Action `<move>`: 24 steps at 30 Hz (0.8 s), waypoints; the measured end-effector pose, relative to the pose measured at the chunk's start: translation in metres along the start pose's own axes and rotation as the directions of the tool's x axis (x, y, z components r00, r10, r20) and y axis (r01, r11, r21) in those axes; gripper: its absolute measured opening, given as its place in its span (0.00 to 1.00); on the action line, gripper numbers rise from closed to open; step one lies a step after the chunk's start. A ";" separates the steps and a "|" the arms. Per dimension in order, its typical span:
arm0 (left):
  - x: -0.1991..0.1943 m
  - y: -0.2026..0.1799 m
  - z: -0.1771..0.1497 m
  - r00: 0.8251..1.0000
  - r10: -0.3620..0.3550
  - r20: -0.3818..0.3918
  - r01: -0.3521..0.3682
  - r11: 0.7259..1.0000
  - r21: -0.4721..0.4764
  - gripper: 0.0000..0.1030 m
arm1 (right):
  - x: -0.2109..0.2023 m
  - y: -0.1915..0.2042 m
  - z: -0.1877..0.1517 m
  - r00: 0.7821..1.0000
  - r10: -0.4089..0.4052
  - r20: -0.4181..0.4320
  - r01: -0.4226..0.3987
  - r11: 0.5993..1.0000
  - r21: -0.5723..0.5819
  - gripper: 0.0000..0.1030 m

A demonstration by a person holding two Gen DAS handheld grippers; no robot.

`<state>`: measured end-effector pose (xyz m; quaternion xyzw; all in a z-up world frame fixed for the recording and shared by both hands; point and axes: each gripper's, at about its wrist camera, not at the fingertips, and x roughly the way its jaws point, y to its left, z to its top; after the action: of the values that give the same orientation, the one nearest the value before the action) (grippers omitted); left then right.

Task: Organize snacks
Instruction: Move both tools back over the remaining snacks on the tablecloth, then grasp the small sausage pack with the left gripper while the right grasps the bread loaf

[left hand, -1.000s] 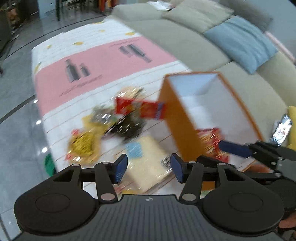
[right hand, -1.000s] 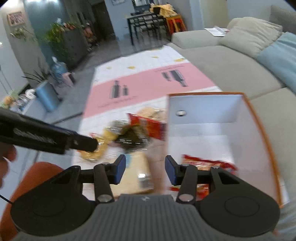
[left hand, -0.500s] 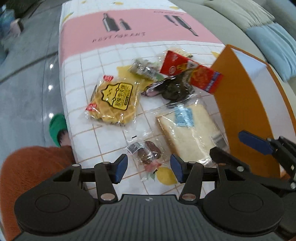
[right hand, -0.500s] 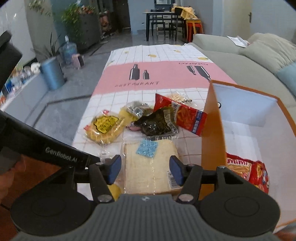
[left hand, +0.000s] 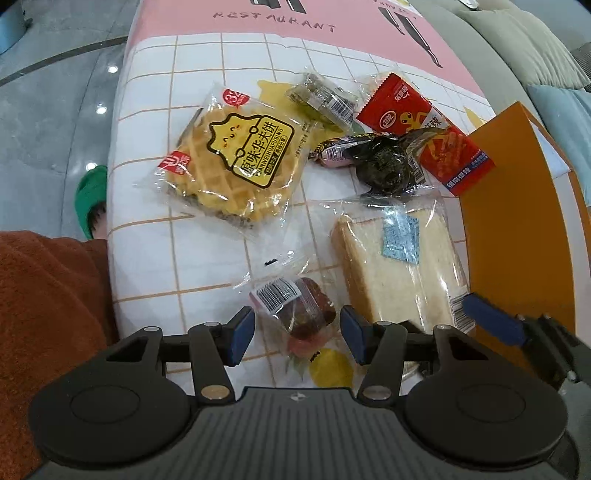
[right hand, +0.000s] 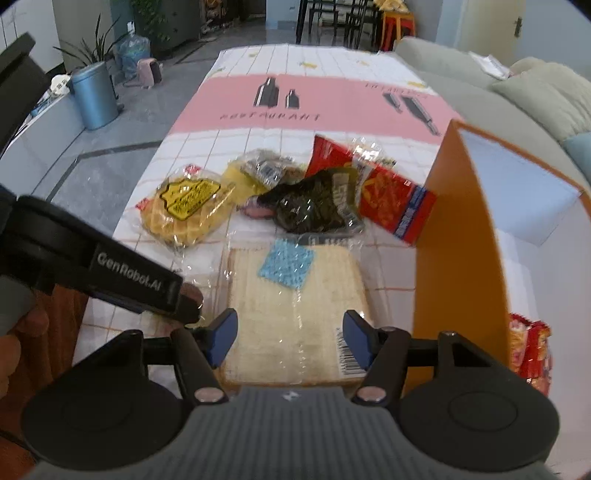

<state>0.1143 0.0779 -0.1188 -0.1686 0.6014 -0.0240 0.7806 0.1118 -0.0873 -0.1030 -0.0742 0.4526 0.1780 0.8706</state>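
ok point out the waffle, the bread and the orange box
waffle (left hand: 236, 162), left wrist view, on its yellow label
bread (right hand: 295, 310), right wrist view, middle of the slice
orange box (left hand: 517, 229), left wrist view, on its outer side wall

Wrapped snacks lie flat beside the upright orange box (left hand: 517, 206): waffle (left hand: 232, 166), bread (left hand: 399, 269), red packet (left hand: 424, 129).

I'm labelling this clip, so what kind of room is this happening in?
Most likely a home living room that opens onto a dining area: a grey sofa with cushions runs beside the low table, a dark dining table with chairs stands further back, and potted plants line the wall.
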 end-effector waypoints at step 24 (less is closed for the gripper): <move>-0.006 -0.005 0.000 0.999 -0.009 0.039 0.006 0.997 0.071 0.31 | 0.035 0.041 -0.019 0.993 -0.115 -0.009 0.110 0.968 -0.227 0.83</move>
<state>0.1137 0.0752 -0.1115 -0.1434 0.5839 -0.0450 0.7978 0.1003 -0.0465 -0.1417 -0.2003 0.4341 0.1776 0.8602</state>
